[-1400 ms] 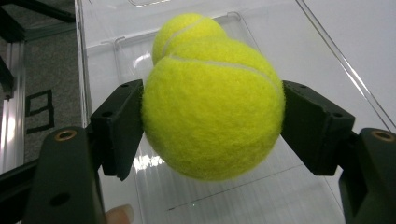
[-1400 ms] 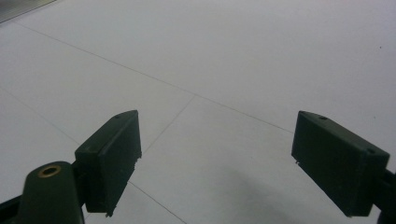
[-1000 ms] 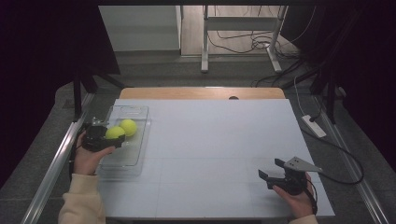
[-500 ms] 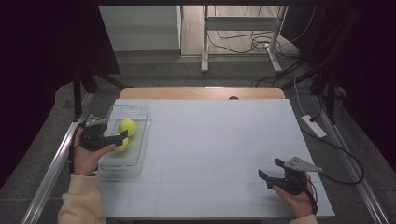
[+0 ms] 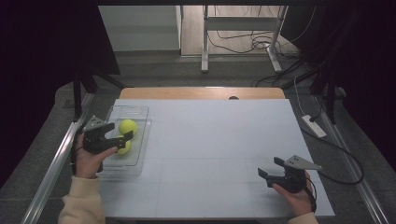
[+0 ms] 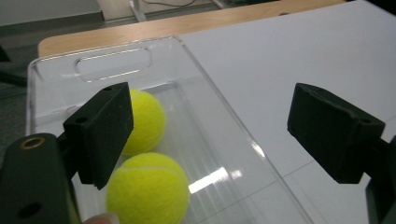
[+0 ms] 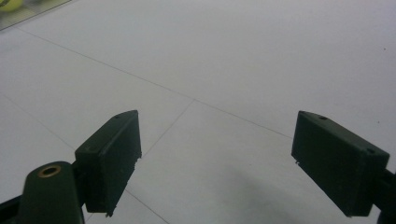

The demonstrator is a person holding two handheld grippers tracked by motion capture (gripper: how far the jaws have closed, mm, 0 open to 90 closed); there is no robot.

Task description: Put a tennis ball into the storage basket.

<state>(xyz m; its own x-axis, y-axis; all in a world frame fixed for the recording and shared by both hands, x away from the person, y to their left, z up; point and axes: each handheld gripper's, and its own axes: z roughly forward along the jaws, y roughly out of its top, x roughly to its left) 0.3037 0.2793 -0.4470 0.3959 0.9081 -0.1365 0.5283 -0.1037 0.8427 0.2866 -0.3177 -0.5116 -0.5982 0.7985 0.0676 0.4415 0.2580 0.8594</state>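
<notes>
Two fuzzy yellow-green tennis balls, a far one (image 5: 127, 126) and a near one (image 5: 123, 146), are seen lying side by side in a clear plastic tray (image 5: 136, 163) at the left of the white desk (image 5: 219, 140). The left tool (image 5: 122, 141) hangs over the near ball, its jaws just opened and nothing pinched between them. The right tool (image 5: 270, 168), spread and empty, rests well apart. The left tool is best lifted straight up, so the tray wall is not clipped.
</notes>
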